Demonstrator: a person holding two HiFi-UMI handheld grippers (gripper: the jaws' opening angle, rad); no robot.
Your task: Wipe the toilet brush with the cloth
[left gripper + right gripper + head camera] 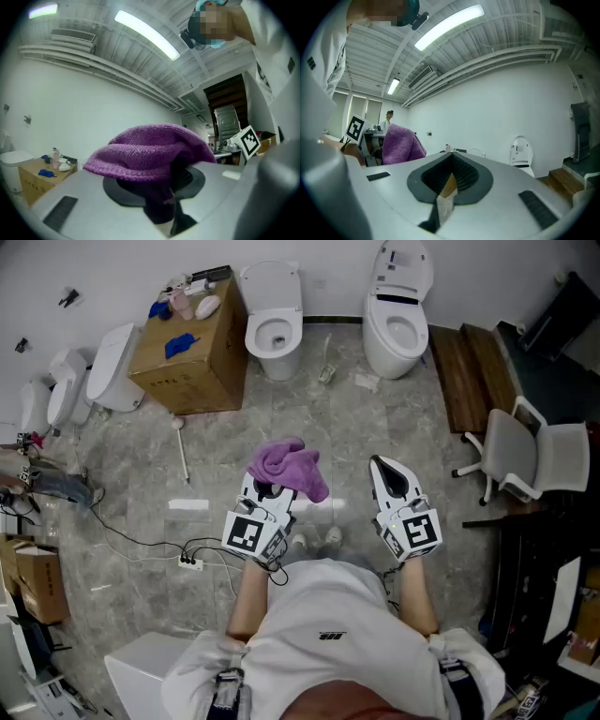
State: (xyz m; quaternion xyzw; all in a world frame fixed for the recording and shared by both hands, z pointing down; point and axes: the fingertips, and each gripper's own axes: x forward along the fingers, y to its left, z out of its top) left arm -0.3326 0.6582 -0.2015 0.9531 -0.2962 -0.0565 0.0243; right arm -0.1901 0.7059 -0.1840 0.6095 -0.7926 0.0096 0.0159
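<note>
No text can be read; small print on the cardboard box and the shirt is illegible.

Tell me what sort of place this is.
Probably a test or demo room set up for bathroom chores, not a real bathroom. A toilet and a second toilet stand side by side with no partition, beside a cardboard box and an office chair.

The cloth lies over the left gripper's fingers, pinched between them. The right gripper is to its right, apart. On the floor ahead-left of the left fingers lies the toilet brush. The cardboard box is beyond the brush. Two toilets stand ahead, and an office chair is to the right of the right fingers.
</note>
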